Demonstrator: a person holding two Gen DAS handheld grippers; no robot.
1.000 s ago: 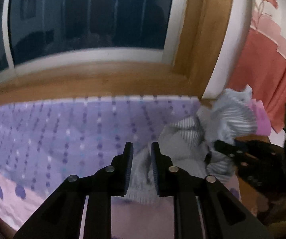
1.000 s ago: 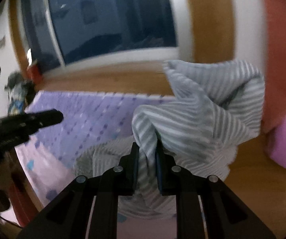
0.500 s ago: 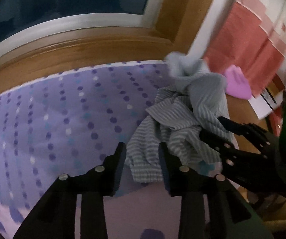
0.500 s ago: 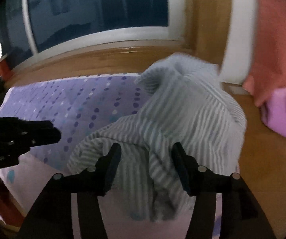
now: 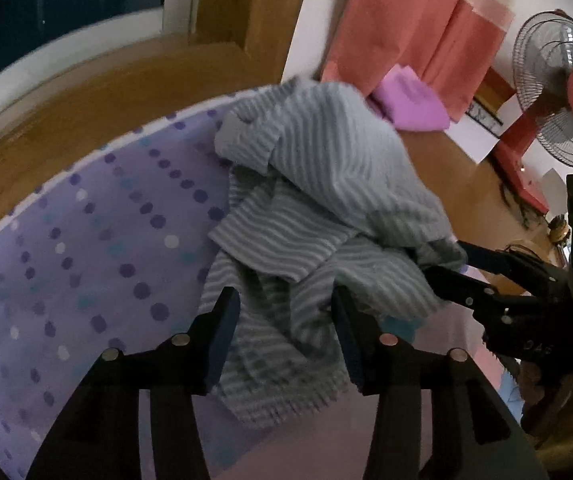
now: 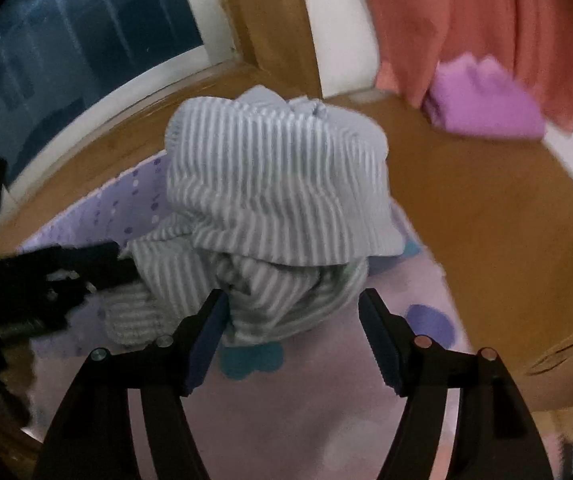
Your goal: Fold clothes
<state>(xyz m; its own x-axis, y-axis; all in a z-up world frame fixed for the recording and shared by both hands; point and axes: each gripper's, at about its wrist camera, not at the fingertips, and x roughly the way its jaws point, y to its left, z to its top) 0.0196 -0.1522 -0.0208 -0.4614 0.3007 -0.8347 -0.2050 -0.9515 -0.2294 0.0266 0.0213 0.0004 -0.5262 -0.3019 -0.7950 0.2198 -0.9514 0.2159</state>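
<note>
One striped grey garment (image 5: 318, 216) lies in a crumpled heap at the edge of the purple dotted mat (image 5: 98, 248), part of it spilling onto the paler pink area nearer me. Upper folds bunched high, lower hem loose and wrinkled.

My left hand-held gripper (image 5: 282, 332): jaws apart and opening, the hem lying between them, pads not pressing on it. My right hand-held gripper (image 6: 292, 332): jaws apart and opening wider, the bottom of the heap between them; the left pad looks just at the cloth's edge, contact uncertain in the blur. From the left wrist view, the right one reaches in at the heap's right side, its tips close against the cloth.

Mat sits on a wooden floor (image 6: 466, 216). Beyond the heap, well apart: a folded pink-purple cloth (image 5: 412, 102) on the floor, below a coral curtain (image 5: 406, 20). A red-centred standing fan (image 5: 566, 96) at far right. A dark window (image 6: 70, 68) with white frame behind.
</note>
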